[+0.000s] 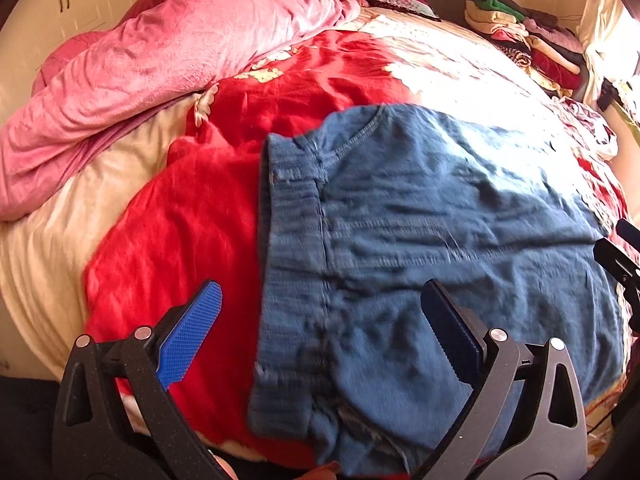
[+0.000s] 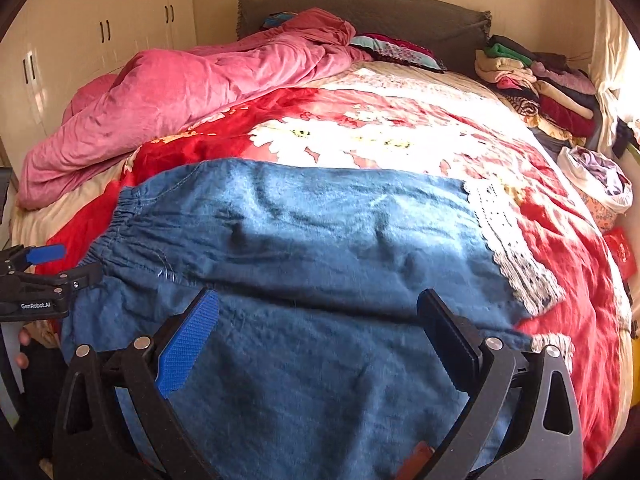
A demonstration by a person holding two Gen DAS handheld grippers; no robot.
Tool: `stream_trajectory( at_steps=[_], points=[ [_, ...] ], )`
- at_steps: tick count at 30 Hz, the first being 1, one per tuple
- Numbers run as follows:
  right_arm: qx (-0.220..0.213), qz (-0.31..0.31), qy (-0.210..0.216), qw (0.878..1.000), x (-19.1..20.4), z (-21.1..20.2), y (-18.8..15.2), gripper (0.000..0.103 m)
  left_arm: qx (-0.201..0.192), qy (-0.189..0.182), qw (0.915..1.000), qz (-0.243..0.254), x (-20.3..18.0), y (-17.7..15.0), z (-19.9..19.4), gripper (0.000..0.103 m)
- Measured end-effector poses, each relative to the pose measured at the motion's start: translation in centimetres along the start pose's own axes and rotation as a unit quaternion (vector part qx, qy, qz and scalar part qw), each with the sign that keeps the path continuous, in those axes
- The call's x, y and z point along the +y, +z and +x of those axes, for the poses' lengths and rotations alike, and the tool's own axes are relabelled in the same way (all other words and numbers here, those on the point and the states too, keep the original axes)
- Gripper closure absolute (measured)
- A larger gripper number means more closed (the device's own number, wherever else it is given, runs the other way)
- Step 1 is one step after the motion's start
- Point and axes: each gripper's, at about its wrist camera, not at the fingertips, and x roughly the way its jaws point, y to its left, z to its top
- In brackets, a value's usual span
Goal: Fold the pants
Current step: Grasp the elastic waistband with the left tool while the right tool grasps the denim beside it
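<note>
Blue denim pants [image 1: 432, 232] lie flat across the red floral blanket [image 1: 180, 220] on the bed, elastic waistband to the left, white lace hems [image 2: 508, 248] to the right. My left gripper [image 1: 320, 324] is open and empty, hovering over the waistband end near the bed's front edge. My right gripper [image 2: 318, 328] is open and empty, above the middle of the pants [image 2: 300, 240] near their front edge. The left gripper also shows in the right wrist view [image 2: 44, 268] at the far left beside the waistband. Part of the right gripper shows in the left wrist view's right edge [image 1: 620, 264].
A crumpled pink quilt [image 2: 180, 92] lies along the bed's left and back. Stacks of folded clothes [image 2: 540, 88] sit at the back right by the dark headboard [image 2: 360, 12]. A white bag of clothes [image 2: 600, 180] rests at the right edge. Wardrobe doors [image 2: 80, 40] stand behind left.
</note>
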Motion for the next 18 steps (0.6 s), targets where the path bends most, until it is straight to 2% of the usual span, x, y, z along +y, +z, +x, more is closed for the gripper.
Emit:
stream_trajectory(
  at_steps=[10, 18],
  points=[
    [0.019, -0.07, 0.018, 0.997, 1.9, 6.6, 5.9, 0.004, 0.025, 0.004, 0.9997, -0.004, 2.2, 5.8, 5.0, 0.009],
    [0.047, -0.101, 0.045, 0.993, 2.4, 11.8, 9.4, 0.004, 0.048, 0.006, 0.9988, 0.004, 3.2, 8.3, 9.2, 0.009]
  ],
)
